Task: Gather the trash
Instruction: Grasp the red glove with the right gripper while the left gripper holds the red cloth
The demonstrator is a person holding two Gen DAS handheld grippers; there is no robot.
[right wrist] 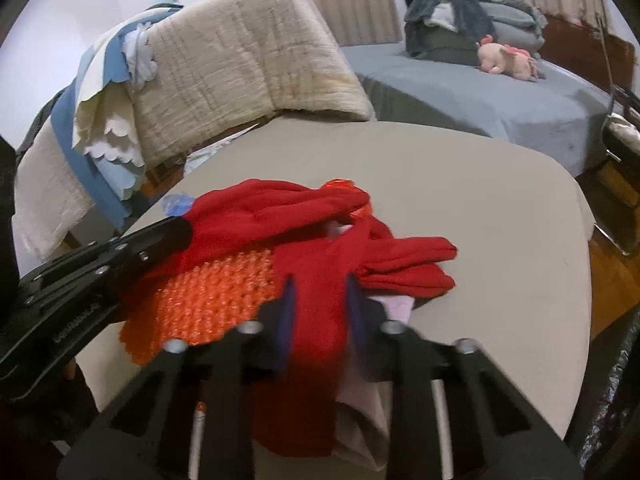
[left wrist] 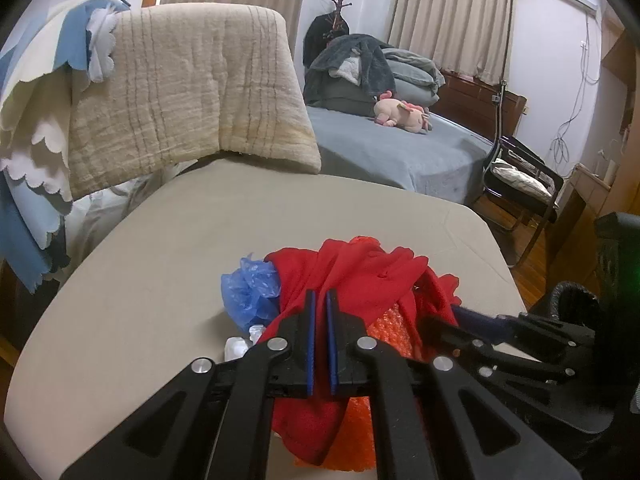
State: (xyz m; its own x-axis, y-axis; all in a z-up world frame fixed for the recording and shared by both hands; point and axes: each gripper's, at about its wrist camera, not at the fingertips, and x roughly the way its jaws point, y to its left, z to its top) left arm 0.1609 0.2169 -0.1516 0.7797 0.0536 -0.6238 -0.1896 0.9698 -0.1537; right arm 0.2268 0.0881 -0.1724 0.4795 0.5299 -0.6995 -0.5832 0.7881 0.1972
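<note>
Left wrist view shows the left gripper (left wrist: 321, 300) with its blue pads nearly together over the red cloth (left wrist: 352, 276); whether any fabric is pinched between them I cannot tell. The right gripper (right wrist: 320, 292) has closed on a fold of the same red cloth. The trash lies in one heap at the near middle of the beige table (left wrist: 160, 248): red cloth on top, orange bubble wrap (right wrist: 208, 296) under its left side, a crumpled blue plastic bag (left wrist: 252, 292) at the far left, and a pale pink scrap (right wrist: 394, 306) under the right edge.

The cloth looks soft, fuzzy and limp, so it will likely stretch and sag instead of lifting as one piece. The bubble wrap is stiff, knobbly and slick, and the bag is thin and crinkled. Neither seems caught by the jaws, so lifting may drag the cloth off and leave them behind, or sweep the light bag off the table. If the two grippers pull apart, the fold could slip out of one. A black-lined bin (left wrist: 576, 300) sits just past the near right table corner.
</note>
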